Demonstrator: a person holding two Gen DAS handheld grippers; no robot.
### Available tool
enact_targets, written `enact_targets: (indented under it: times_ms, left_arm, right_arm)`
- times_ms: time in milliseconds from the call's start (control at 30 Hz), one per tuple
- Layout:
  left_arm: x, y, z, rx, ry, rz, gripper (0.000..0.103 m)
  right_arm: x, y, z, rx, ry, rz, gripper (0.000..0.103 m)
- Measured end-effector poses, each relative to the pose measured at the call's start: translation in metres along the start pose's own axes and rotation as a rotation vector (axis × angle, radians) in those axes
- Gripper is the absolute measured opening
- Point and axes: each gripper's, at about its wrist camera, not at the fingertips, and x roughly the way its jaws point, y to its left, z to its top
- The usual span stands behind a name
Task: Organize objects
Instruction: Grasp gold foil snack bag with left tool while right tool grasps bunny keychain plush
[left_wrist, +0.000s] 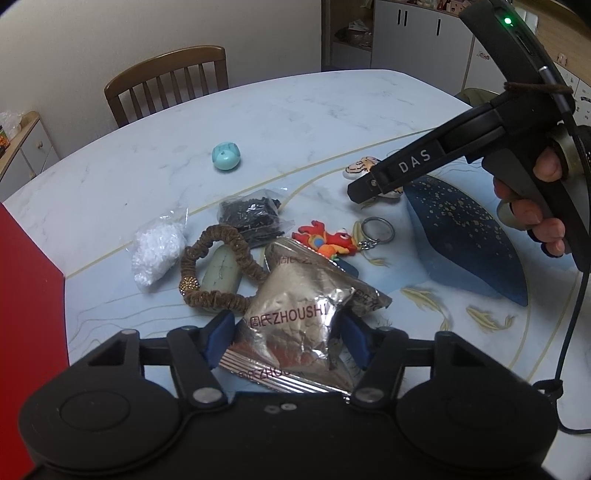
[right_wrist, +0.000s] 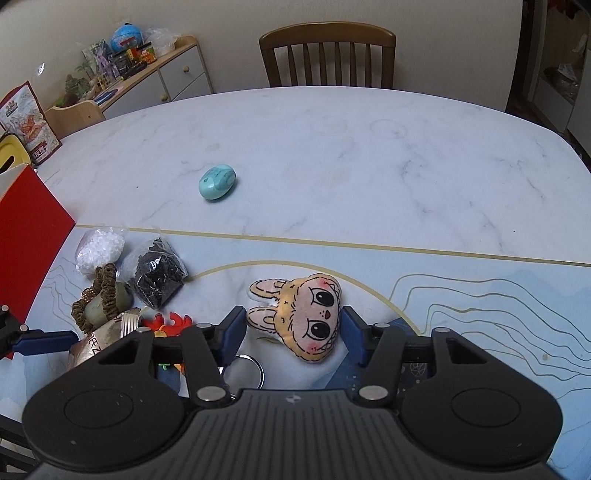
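While straddling foil packet (left_wrist: 295, 332) at lower centre, left gripper (left_wrist: 284, 341) jaws wide; right gripper (right_wrist: 293, 332) jaws wide around plush bunny (right_wrist: 303, 317), lower centre. Could slip, snagging brown scrunchie (left_wrist: 218, 269).

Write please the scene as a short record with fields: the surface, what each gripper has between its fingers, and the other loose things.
surface: marble-look table with a printed mat
left gripper: fingers on both sides of a silver snack packet; contact unclear
right gripper: open around a plush rabbit face, not pressing it
loose items: teal egg, bag of white beads, bag of black beads, brown scrunchie, red plush keychain
at left: red box
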Motion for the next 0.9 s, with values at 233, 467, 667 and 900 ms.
enact_targets:
  times_ms: [233,467,667,900]
  left_arm:
    - [-0.005,0.002,0.001,-0.043,-0.004,-0.021,0.052]
    - [-0.015,0.003,-0.001,-0.087,-0.015,-0.044,0.049]
    - [-0.028,0.004,-0.004,-0.111,-0.027,-0.049,0.049]
    - [-0.052,0.01,-0.001,-0.146,-0.05,-0.036,0.049]
  right_arm:
    - [-0.018,0.004,0.0,0.001,-0.029,0.005,0.053]
    - [-0.046,0.013,-0.005,-0.008,-0.046,0.026,0.053]
    - [-0.069,0.024,-0.007,-0.004,-0.054,0.045,0.053]
    - [-0.093,0.047,-0.008,-0.038,-0.07,0.05,0.053]
